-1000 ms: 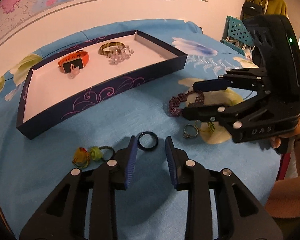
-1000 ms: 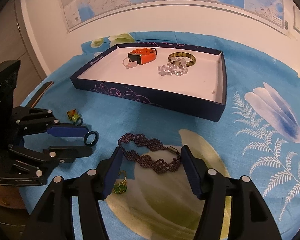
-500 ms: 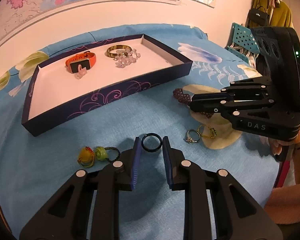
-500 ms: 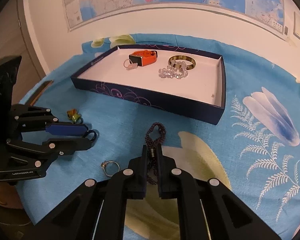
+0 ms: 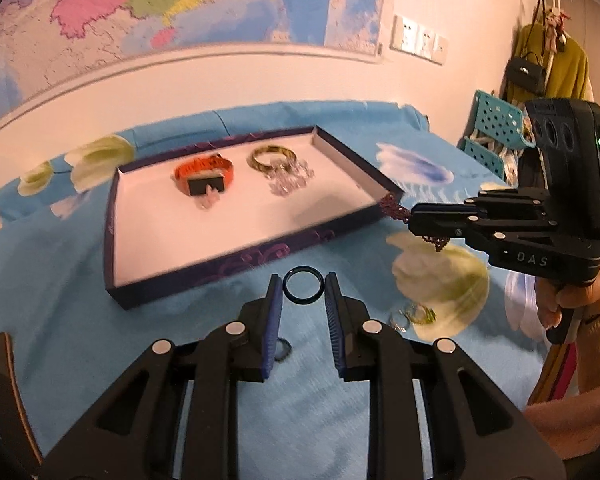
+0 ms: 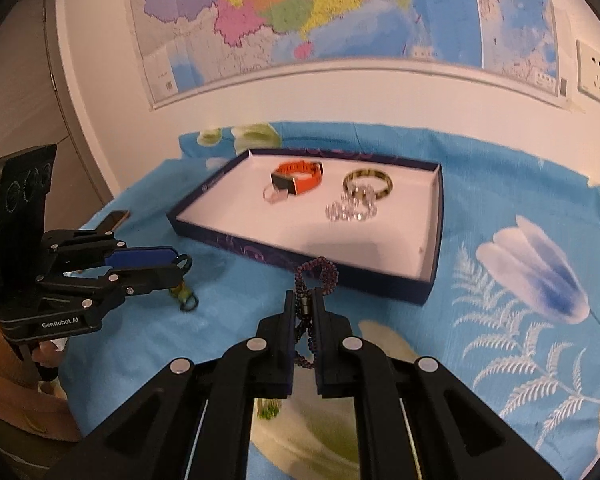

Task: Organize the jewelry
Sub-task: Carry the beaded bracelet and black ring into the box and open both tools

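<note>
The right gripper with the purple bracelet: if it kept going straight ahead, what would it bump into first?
Probably the tray. The right gripper, shut on the bracelet, points at its near wall, with only blue cloth between. Depth is hard to judge, so it might pass just over the rim.

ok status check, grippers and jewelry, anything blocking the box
Left gripper shut on dark ring. Right gripper shut on purple beaded bracelet. Both off the cloth, short of the box. Path to it clear.
</note>
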Demonstrator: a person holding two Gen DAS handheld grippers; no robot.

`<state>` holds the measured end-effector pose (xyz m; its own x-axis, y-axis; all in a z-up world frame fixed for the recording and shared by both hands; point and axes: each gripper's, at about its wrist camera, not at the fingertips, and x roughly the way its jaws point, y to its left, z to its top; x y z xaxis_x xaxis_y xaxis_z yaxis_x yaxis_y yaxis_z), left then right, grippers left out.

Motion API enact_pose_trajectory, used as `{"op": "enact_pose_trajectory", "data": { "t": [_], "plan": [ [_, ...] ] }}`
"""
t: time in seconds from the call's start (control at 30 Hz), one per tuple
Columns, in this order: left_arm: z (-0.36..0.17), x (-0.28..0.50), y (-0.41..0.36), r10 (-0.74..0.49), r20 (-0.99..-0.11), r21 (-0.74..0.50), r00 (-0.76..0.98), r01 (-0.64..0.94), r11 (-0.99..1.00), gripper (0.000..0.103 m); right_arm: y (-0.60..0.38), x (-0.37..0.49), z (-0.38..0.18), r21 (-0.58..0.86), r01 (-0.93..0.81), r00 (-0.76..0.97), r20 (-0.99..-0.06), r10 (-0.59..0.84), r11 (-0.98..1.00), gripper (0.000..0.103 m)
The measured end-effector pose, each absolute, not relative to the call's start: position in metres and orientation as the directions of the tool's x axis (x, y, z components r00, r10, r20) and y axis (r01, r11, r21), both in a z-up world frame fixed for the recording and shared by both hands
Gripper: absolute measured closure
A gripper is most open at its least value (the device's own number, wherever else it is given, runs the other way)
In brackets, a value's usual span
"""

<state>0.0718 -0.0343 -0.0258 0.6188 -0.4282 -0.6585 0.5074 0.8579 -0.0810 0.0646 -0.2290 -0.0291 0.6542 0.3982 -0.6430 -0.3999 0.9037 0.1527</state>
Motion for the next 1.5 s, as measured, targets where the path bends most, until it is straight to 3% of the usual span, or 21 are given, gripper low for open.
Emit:
{"op": "enact_pose_trajectory", "data": {
  "t": [0.53,1.5],
  "plan": [
    [-0.009,0.122,-0.025,-0.375,-0.630,-0.054,0.680,0.443,0.895,0.081,-0.220,0.114,-0.019,0.115,-0.401,0.678,-0.630,0.379,0.909,0.097],
    [-0.035,0.182,-0.036,-0.308,-0.681,-0.031,0.665,0.394,0.919,0.081,-0.198,0.174,-0.043,0.084,-0.373,0.650,-0.687,0.325,0.924,0.097]
  ]
}}
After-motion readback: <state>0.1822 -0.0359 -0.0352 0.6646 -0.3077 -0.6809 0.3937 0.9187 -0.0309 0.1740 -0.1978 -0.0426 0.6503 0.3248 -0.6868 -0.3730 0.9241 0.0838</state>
